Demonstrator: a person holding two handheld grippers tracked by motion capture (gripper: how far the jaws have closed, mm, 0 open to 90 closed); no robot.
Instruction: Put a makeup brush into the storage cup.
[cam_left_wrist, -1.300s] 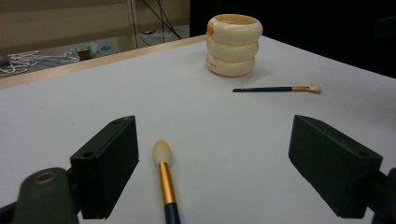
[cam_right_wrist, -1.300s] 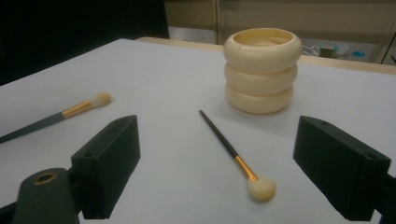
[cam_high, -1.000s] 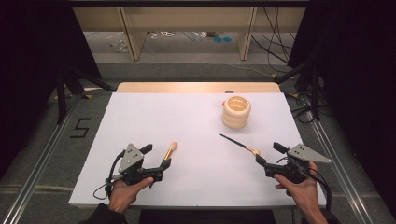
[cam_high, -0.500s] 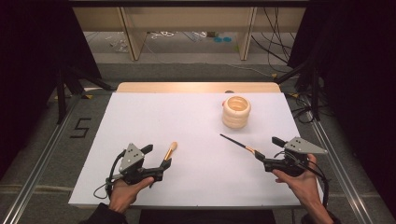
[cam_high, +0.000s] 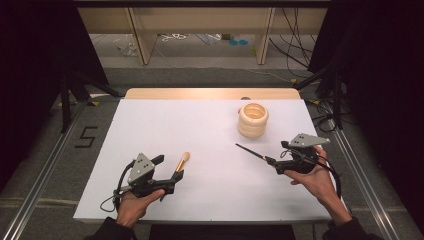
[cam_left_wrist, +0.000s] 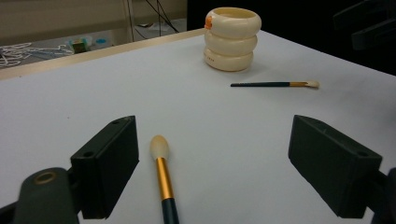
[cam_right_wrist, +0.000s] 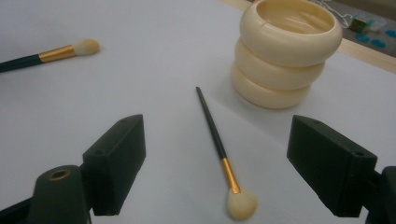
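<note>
A cream ringed cup (cam_high: 253, 120) stands upright at the table's far right. A thin dark brush (cam_high: 250, 151) lies in front of it. Its pale bristle end (cam_right_wrist: 241, 205) rests on the table between the jaws of my right gripper (cam_high: 279, 156). Those jaws stand wide and have just been closing a little, and the pads do not touch the brush. A thicker brush with a gold ferrule (cam_high: 182, 161) lies at the near left. Its handle (cam_left_wrist: 161, 172) runs beside the left jaw of my left gripper (cam_high: 168, 167), which is open and holds nothing.
The white table top (cam_high: 200, 125) ends in a wooden strip (cam_high: 210, 93) at the far side. Metal rails (cam_high: 45, 165) run along both sides on the floor. Shelving and loose cables (cam_high: 295, 30) lie beyond the table.
My right gripper has moved away from the person and slightly left, so its jaws now flank the thin brush's bristle end. The left gripper and both brushes have stayed in place.
</note>
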